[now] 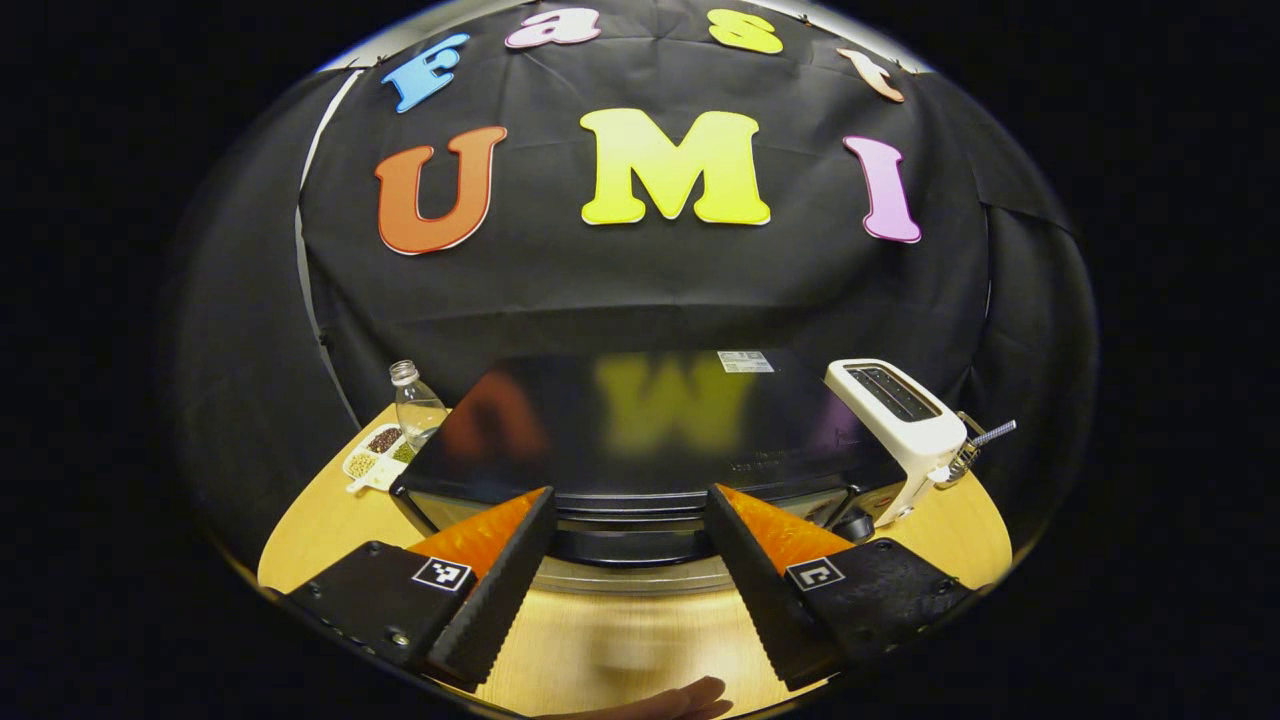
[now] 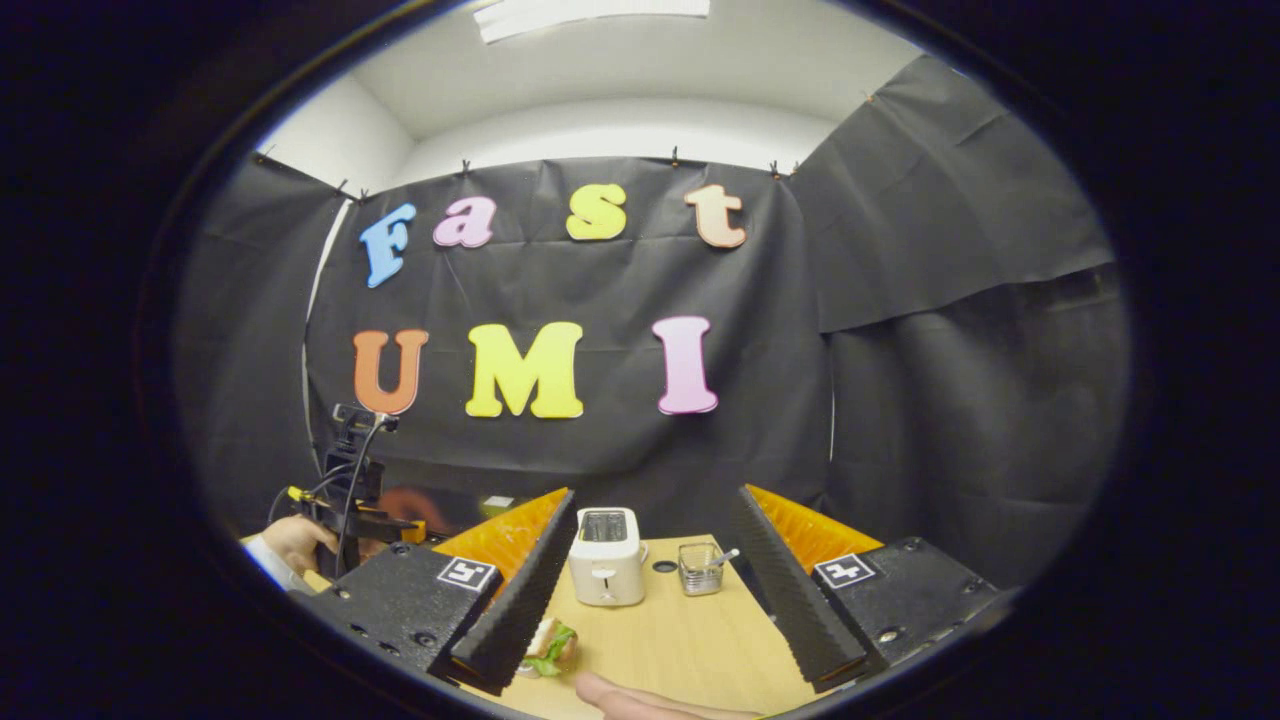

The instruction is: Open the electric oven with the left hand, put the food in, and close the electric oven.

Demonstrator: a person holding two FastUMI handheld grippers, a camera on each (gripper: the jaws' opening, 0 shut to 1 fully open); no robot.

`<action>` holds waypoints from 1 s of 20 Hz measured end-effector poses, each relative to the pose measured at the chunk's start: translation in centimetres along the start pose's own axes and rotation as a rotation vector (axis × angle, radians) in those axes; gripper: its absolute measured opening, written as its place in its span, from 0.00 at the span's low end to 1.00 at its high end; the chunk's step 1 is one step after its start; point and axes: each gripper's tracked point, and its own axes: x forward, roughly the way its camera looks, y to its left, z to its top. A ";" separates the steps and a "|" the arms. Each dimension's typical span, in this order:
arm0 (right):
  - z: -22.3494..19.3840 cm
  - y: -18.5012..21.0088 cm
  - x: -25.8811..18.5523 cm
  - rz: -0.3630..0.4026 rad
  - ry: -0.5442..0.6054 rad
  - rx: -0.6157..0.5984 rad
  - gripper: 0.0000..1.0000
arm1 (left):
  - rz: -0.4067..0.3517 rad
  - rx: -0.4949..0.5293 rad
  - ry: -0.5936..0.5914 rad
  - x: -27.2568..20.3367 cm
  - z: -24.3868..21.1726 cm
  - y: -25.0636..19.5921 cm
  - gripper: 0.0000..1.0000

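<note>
Left gripper (image 1: 630,545): fingers wide apart, holding nothing, hovering above the table (image 1: 640,640) just in front of the oven (image 1: 640,440). A fingertip (image 1: 690,698) shows at the bottom edge below it. Each finger block carries a square black-and-white marker, no readable text.

Oven: door shut, glossy dark top. A white label sits near its back edge, too small to read. Faint print near the front right, illegible.

Toaster (image 1: 905,425) stands just right of the oven. Bottle (image 1: 415,405) and a tray (image 1: 378,455) of beans sit to its left.

Right gripper (image 2: 650,570): fingers also spread, empty, held level above the table. Sandwich (image 2: 550,648) lies on the table right by the tip of its left-side finger. Farther back, toaster and a small wire basket (image 2: 700,568). Far left in the right gripper view, a hand (image 2: 295,542) grips the left gripper's handle.
</note>
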 end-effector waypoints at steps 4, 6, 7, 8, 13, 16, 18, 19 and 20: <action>-1.0 0.2 -1.5 0.016 0.049 0.030 0.90 | -0.004 0.011 -0.035 -0.6 -0.2 -0.1 0.99; -1.1 0.0 -1.8 0.016 0.049 0.034 0.90 | -0.003 0.011 -0.039 -1.2 -0.7 -0.1 0.99; -1.0 0.0 -2.0 0.013 0.046 0.030 0.90 | -0.006 0.014 -0.045 -1.7 -0.9 -0.1 0.99; -0.9 -0.1 -2.2 0.010 0.045 0.025 0.90 | -0.007 0.011 -0.045 -2.2 -1.3 -0.1 0.99; 0.1 -0.4 -3.1 -0.010 0.021 0.000 1.00 | -0.013 0.009 -0.077 -5.2 -4.1 -0.2 0.99; 0.7 0.0 -3.5 -0.007 0.011 -0.012 0.90 | -0.023 0.010 -0.077 -6.7 -6.1 -0.3 0.99; 1.0 0.3 -4.1 -0.004 0.005 -0.017 0.90 | -0.029 0.007 -0.071 -7.5 -7.8 -0.3 0.98; 1.1 0.5 -4.3 0.000 -0.001 -0.020 0.90 | -0.030 0.009 -0.066 -7.8 -8.5 -0.4 0.98; 1.2 0.5 -4.5 -0.002 -0.002 -0.022 0.90 | -0.029 0.011 -0.062 -8.2 -9.3 -0.5 0.98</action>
